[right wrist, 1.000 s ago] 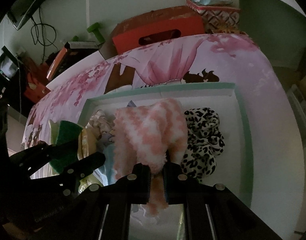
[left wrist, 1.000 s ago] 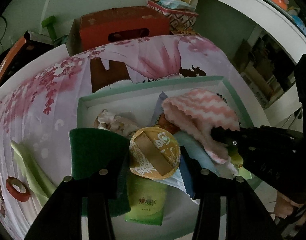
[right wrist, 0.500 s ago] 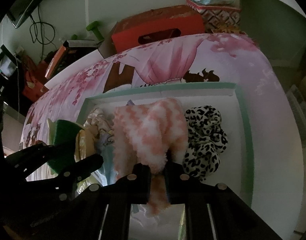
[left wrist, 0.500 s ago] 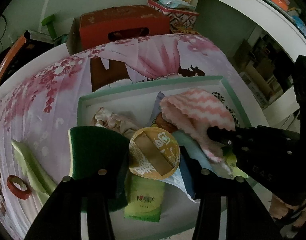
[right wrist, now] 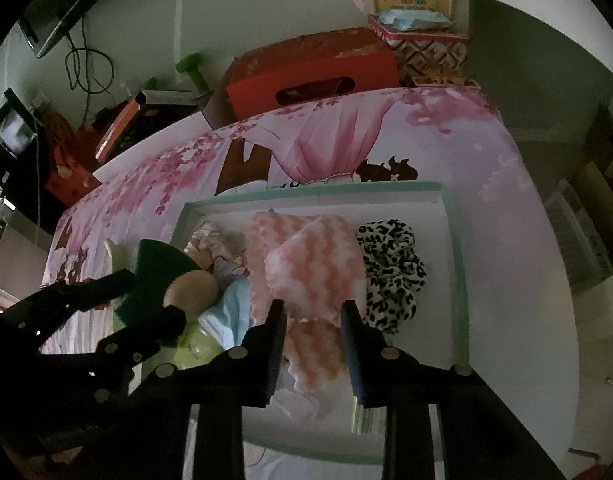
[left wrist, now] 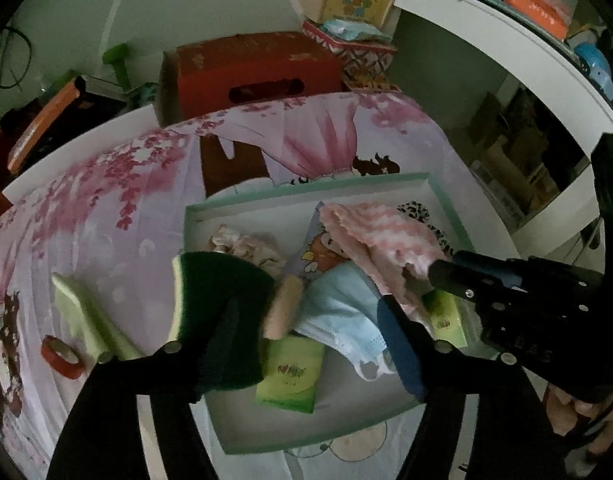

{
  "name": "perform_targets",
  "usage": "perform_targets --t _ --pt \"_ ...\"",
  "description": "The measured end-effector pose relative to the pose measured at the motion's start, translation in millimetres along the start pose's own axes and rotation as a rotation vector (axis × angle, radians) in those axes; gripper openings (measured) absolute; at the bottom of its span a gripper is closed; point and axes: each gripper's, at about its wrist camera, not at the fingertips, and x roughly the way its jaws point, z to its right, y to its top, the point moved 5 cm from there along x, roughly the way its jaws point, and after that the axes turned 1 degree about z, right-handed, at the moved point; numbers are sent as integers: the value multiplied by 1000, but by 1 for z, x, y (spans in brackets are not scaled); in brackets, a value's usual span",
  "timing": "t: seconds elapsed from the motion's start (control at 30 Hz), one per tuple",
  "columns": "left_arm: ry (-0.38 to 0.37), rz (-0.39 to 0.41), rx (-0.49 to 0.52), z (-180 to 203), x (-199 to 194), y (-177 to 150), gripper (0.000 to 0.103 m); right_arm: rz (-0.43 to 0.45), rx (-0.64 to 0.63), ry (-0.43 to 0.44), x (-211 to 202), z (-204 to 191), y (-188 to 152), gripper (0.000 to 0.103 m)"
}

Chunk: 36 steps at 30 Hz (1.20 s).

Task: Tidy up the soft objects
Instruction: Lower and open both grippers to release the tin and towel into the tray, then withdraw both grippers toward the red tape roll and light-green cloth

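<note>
Jaws of both grippers are opening: the left gripper (left wrist: 306,320) around a blurred round puff (left wrist: 282,308), the right gripper (right wrist: 312,312) clear of the pink cloth (right wrist: 310,264) in the tray (right wrist: 452,240).

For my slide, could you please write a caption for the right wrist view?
Right gripper opening above the pink-and-white cloth lying in the tray, leopard scrunchie beside it.

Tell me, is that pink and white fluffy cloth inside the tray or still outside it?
Inside. The pink and white cloth lies within the tray, beside a leopard-print scrunchie. The right gripper is opening above it, not pinching it.
</note>
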Motion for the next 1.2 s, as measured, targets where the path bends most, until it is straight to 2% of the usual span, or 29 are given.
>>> perform_targets --t 0.17,0.27,0.33,0.37,0.4,0.53,0.87,1.03,1.2 --pt "27 25 -19 -7 -20 -2 76 9 -8 -7 -16 -6 -4 31" --pt "52 34 -30 -13 -30 -5 77 10 -21 -11 -23 -11 -9 43" --pt "68 33 -37 -17 -35 -8 84 4 -32 -18 -27 -15 -12 45" --pt "77 29 -41 -19 -37 -10 95 2 -38 -20 -28 -17 -13 45" --pt "83 26 -43 -20 -38 -11 97 0 -42 -23 -30 -18 -15 47" --pt "111 27 -59 -27 -43 -18 97 5 -57 -41 -37 -22 -21 66" --pt "146 6 -91 -41 -55 -39 98 13 -72 -74 -51 -31 -33 86" --pt "148 17 -123 -53 -66 -49 98 21 -88 -79 -58 -41 -37 103" --pt "155 12 -156 -73 -73 -61 98 22 -99 -86 -59 -56 -40 103"
